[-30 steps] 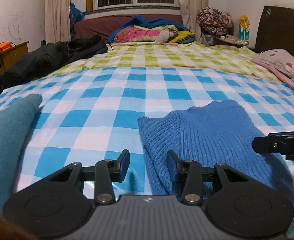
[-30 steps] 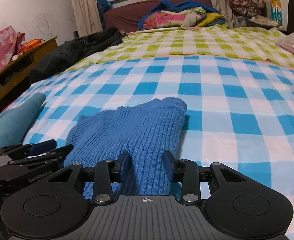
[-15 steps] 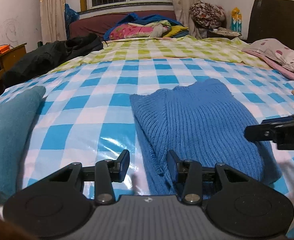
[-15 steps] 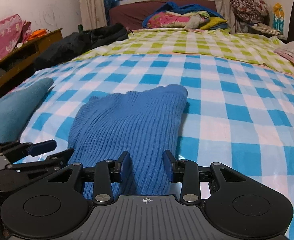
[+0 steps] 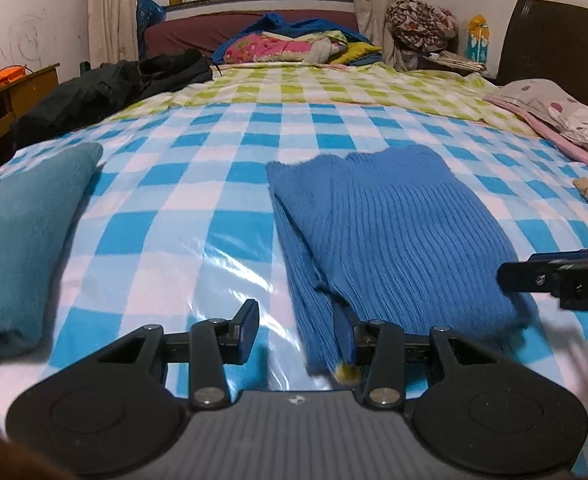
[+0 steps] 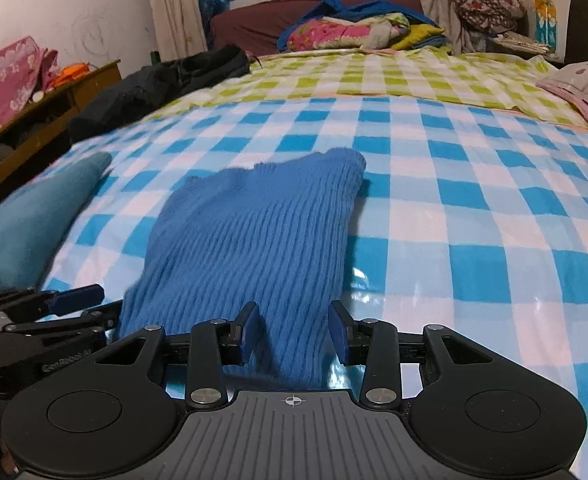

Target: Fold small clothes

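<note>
Jaws spread on both my grippers, left gripper (image 5: 296, 330) and right gripper (image 6: 294, 330), straddling the blue ribbed sweater's (image 6: 249, 240) near hem; I'd bite both layers evenly on the bed (image 6: 474, 208).

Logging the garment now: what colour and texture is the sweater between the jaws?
Solid blue, ribbed knit sweater; clearest in the right wrist view.

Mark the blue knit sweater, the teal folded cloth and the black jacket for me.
blue knit sweater (image 6: 253, 240): right wrist view, middle of its ribbed top layer.
teal folded cloth (image 5: 17, 240): left wrist view, its flat upper face.
black jacket (image 5: 105, 88): left wrist view, centre of the heap.
</note>
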A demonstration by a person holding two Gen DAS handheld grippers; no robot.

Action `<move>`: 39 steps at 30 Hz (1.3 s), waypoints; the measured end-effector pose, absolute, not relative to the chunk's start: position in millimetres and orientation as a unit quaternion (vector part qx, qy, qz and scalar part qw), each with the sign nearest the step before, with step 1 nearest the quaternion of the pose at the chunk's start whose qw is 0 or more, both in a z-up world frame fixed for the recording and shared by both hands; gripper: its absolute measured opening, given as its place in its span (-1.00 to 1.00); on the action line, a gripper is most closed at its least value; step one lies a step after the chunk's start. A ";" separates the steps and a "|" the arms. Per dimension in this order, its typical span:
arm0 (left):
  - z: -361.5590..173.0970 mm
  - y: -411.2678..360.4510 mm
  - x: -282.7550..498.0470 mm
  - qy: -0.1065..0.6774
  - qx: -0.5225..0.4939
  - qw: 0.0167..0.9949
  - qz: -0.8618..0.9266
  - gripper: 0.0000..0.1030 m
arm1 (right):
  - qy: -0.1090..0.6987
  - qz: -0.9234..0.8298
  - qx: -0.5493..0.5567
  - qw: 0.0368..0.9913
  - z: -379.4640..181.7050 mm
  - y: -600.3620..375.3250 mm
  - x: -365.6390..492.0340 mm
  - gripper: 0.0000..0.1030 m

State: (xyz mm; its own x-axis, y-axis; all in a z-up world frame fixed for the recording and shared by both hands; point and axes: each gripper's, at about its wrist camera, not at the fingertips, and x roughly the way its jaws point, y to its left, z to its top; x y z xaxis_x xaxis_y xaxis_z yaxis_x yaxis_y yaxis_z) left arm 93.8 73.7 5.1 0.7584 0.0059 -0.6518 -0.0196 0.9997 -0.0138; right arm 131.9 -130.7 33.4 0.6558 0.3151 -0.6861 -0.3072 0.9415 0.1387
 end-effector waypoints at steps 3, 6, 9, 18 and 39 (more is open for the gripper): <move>3.2 70.1 86.5 0.350 -0.004 0.937 0.009 -0.11 | 0.388 0.165 0.000 0.907 27.3 -130.5 127.8 -0.28; 5.3 70.6 77.7 0.352 -0.011 0.936 0.010 -0.11 | 0.389 0.167 0.014 0.906 27.8 -135.8 119.3 -0.28; 7.9 71.5 65.9 0.350 -0.021 0.937 0.008 -0.10 | 0.390 0.166 0.023 0.905 28.0 -142.1 107.9 -0.27; -1.6 52.1 42.9 0.366 -0.016 0.930 -0.018 0.00 | 0.406 0.179 0.032 0.896 16.7 -139.2 83.7 -0.27; -11.6 34.3 25.6 0.370 0.003 0.929 -0.005 0.51 | 0.408 0.173 0.021 0.896 -0.4 -137.8 53.2 -0.08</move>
State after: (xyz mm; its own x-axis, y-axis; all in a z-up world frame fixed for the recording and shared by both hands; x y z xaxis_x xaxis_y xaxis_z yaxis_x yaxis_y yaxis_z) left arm 25.6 34.3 -11.6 0.7265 -0.0078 -0.6871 0.0119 0.9999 0.0013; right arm 53.2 -137.8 -0.3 0.6080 0.3274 -0.7233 -0.2926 0.9393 0.1792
